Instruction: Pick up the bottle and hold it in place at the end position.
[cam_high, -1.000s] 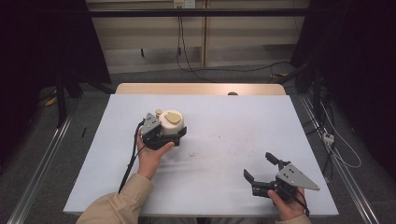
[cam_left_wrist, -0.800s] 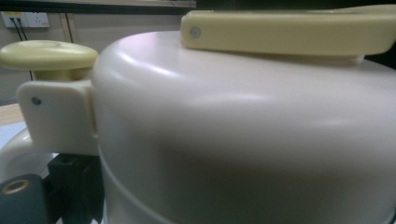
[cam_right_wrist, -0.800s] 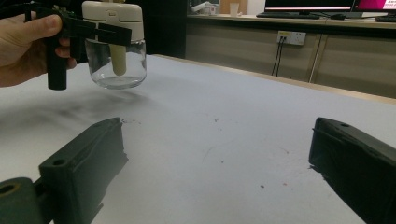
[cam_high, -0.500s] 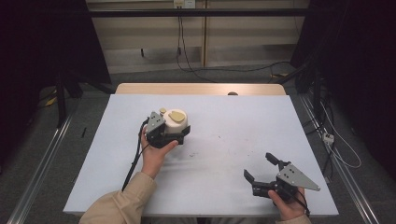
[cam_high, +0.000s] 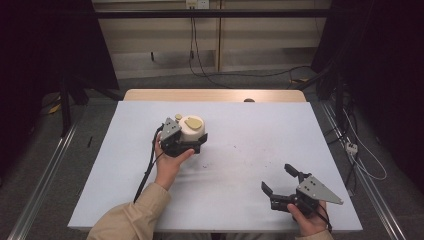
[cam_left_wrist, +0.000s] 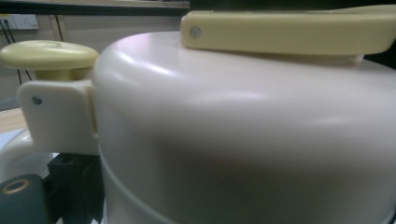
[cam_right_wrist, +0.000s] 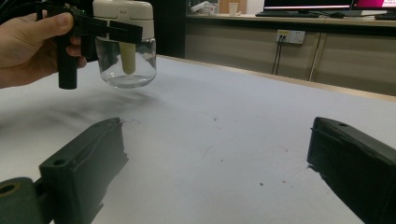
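**A:** What sits on the table (cam_high: 235, 200) at this moment?

**B:** A wide, pale grey tabletop, seen from above. A person's two forearms come in from the bottom edge, each hand holding a black two-jaw gripper.

**A:** Where is the left gripper (cam_high: 187, 142)?

**B:** Left of the table's centre, in the left hand (cam_high: 169, 162). Its jaws are clamped around a jar (cam_high: 191, 129), just under its cream-white lid. In the right gripper view the jar (cam_right_wrist: 125, 44) hangs clear of the tabletop (its shadow lies on the surface below it), upright, with a clear glass body.

**A:** What does the lid look like?

**B:** Domed and cream-coloured. The left gripper view looks at it from very close: a flat yellowish lever (cam_left_wrist: 289, 30) lies across the top, and a round yellowish knob (cam_left_wrist: 49, 55) stands at one side on a white bracket. A yellowish tube (cam_right_wrist: 128, 58) hangs down inside the glass.

**A:** And the right gripper (cam_high: 281, 185)?

**B:** Near the table's front right corner, well apart from the jar, held low in the right hand (cam_high: 307, 222). Its jaws stand wide apart with nothing between them; a grey three-cornered plate (cam_high: 320, 189) sits on top of it.

**A:** Anything else on the surface?

**B:** A scatter of small dark specks (cam_high: 245, 150) around the middle.
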